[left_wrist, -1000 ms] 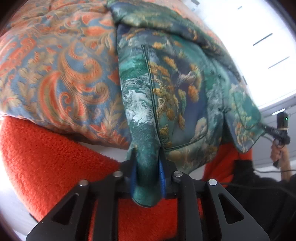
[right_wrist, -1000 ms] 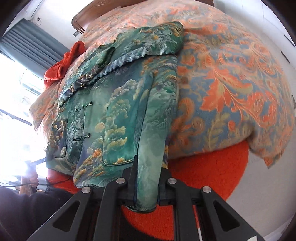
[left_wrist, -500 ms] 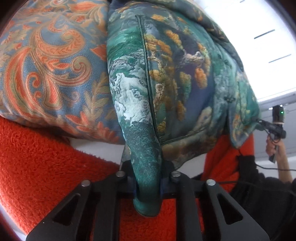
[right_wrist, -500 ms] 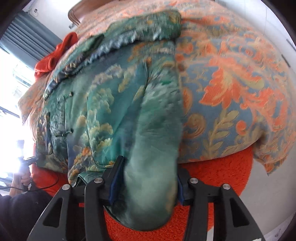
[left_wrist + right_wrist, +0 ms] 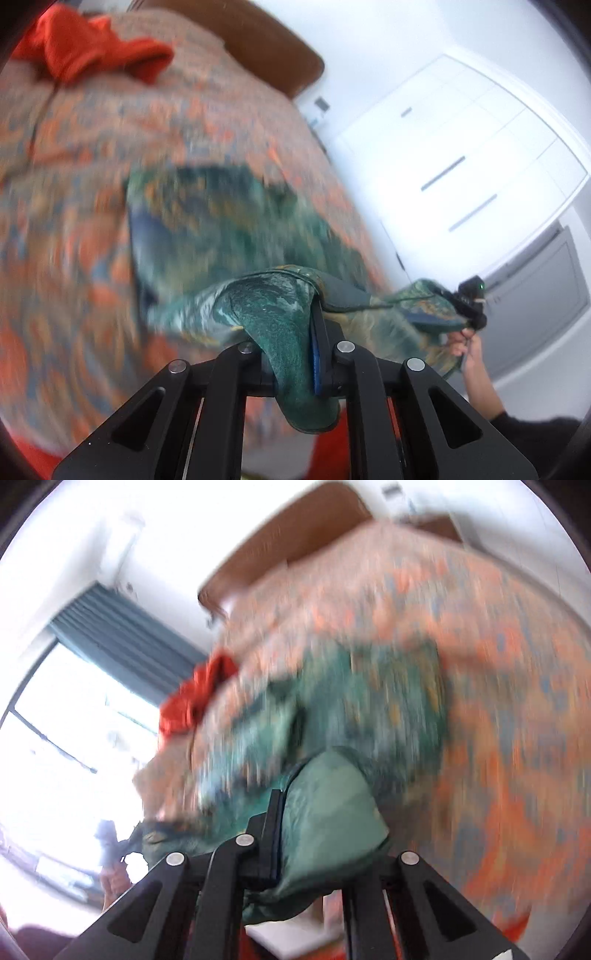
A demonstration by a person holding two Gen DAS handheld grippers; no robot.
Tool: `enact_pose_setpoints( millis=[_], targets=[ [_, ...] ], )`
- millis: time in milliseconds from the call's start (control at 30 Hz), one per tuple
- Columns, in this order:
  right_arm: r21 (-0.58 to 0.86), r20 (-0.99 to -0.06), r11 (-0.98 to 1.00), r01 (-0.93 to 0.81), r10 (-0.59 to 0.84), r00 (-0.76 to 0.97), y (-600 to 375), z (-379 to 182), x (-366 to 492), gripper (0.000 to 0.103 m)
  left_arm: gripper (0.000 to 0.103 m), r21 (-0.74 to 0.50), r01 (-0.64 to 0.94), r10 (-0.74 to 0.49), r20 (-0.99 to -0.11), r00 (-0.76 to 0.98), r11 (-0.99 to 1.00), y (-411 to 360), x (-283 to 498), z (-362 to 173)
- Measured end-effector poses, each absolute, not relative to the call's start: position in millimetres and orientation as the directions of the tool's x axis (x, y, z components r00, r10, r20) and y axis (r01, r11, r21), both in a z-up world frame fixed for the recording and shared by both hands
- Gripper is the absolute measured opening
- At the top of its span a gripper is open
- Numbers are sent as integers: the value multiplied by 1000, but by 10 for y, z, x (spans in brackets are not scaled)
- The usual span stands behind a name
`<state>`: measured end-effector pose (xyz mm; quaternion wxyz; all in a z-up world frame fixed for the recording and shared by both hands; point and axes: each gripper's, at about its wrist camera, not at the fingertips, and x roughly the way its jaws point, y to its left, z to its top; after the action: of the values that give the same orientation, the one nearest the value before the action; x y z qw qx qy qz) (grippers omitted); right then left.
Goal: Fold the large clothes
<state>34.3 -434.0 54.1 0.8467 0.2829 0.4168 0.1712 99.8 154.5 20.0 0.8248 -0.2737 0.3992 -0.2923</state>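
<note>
Both tongs have swung the jacket's (image 5: 221, 229) hem up off the bed's edge and toward the headboard (image 5: 273, 51). Left tongs (image 5: 291, 354) and right tongs (image 5: 317, 834) each clamp a bunched hem corner; the upper half lies on the patterned bedspread (image 5: 66, 184). Judging by this, 1 lengthwise fold is midway, unlaid; further folds remain.
</note>
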Motion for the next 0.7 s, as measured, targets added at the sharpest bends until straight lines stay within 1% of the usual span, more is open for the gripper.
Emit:
enact_pose_setpoints(
  millis=[100, 167, 267, 367, 433, 467, 533, 567, 600, 633, 667, 700],
  targets=[
    [637, -561, 770, -29, 490, 667, -4453, 550, 955, 11, 11, -665, 235, -654, -494, 573, 709, 1474, 1600, 213],
    [626, -558, 780, 10, 439, 705, -4483, 421, 1369, 11, 11, -635, 216, -618, -524, 585, 742, 1353, 1947, 125],
    [582, -594, 807, 97, 341, 729, -4449, 146, 1790, 11, 13, -545, 159, -529, -636, 563, 824, 1125, 2389, -112],
    [551, -642, 813, 186, 271, 717, -4335, -155, 2062, 15, 22, -552, 102, -517, -680, 521, 828, 1095, 2604, -321],
    [588, -654, 775, 231, 287, 700, -4344, -312, 2142, 24, 39, -606, 81, -557, -660, 504, 791, 1167, 2646, -361],
    [637, -635, 731, 244, 317, 704, -4404, -378, 2152, 32, 43, -621, 85, -572, -647, 504, 779, 1172, 2663, -385],
    [734, -570, 634, 243, 381, 728, -4552, -446, 2151, 42, 56, -643, 121, -603, -613, 510, 756, 1231, 2598, -285],
    [772, -538, 589, 239, 405, 739, -4606, -461, 2134, 56, 58, -641, 140, -609, -605, 513, 755, 1256, 2560, -242],
    [808, -499, 543, 231, 421, 757, -4699, -444, 2107, 62, 62, -639, 149, -611, -601, 515, 755, 1273, 2550, -192],
    [822, -482, 524, 224, 429, 764, -4749, -416, 2095, 62, 66, -643, 159, -618, -594, 515, 750, 1314, 2517, -177],
    [834, -464, 509, 212, 441, 768, -4810, -378, 2086, 63, 67, -651, 160, -627, -589, 510, 742, 1362, 2494, -181],
    [836, -456, 509, 204, 439, 774, -4842, -345, 2079, 69, 67, -654, 155, -628, -589, 509, 740, 1365, 2532, -188]
  ],
)
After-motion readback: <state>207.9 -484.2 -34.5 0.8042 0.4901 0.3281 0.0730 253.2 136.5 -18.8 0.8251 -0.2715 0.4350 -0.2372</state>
